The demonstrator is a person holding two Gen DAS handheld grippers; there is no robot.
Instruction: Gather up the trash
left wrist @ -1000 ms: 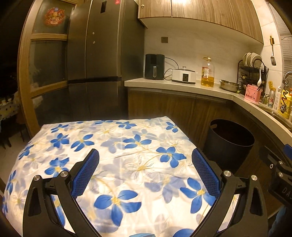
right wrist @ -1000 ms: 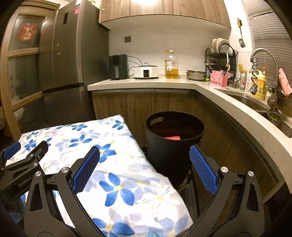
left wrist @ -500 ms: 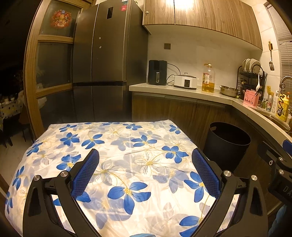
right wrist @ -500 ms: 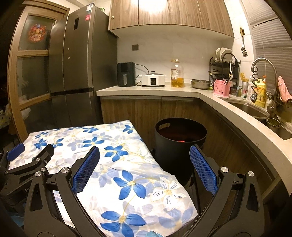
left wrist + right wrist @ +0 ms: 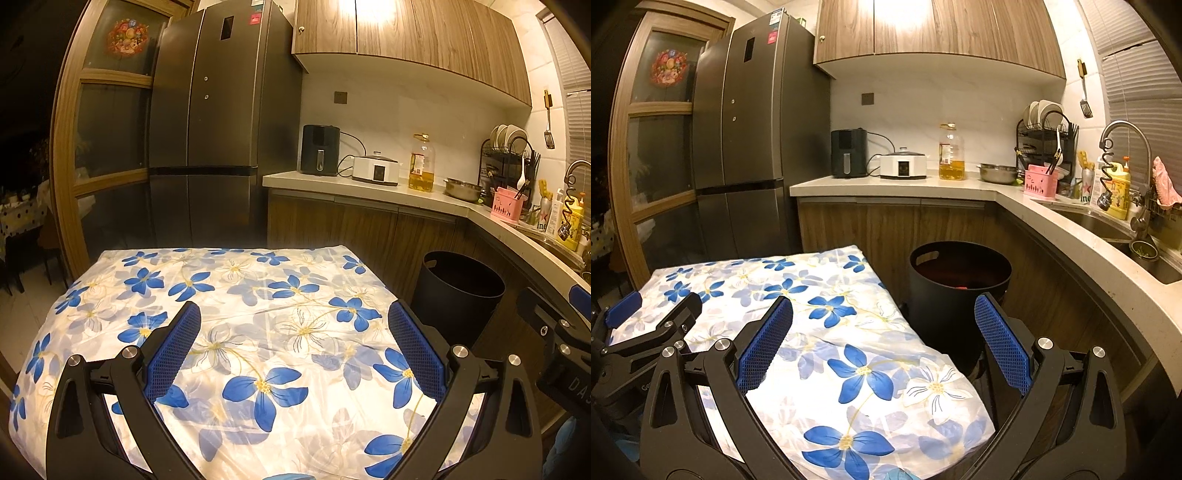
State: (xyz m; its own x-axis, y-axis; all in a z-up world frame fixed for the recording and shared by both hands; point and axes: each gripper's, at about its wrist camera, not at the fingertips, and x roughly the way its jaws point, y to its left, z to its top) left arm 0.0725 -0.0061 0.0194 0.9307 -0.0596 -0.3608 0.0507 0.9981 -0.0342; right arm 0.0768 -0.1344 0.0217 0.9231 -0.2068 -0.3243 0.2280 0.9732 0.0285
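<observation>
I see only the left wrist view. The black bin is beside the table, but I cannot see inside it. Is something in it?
Observer: Yes. In the right wrist view a small red item lies low inside the black bin.
Operator: Is the right gripper holding anything?
Observer: No. The right gripper is open, with nothing between its blue pads.
Operator: Is there a sink near the bin?
Observer: Yes. A steel sink sits in the counter to the right, under a curved faucet.
</observation>
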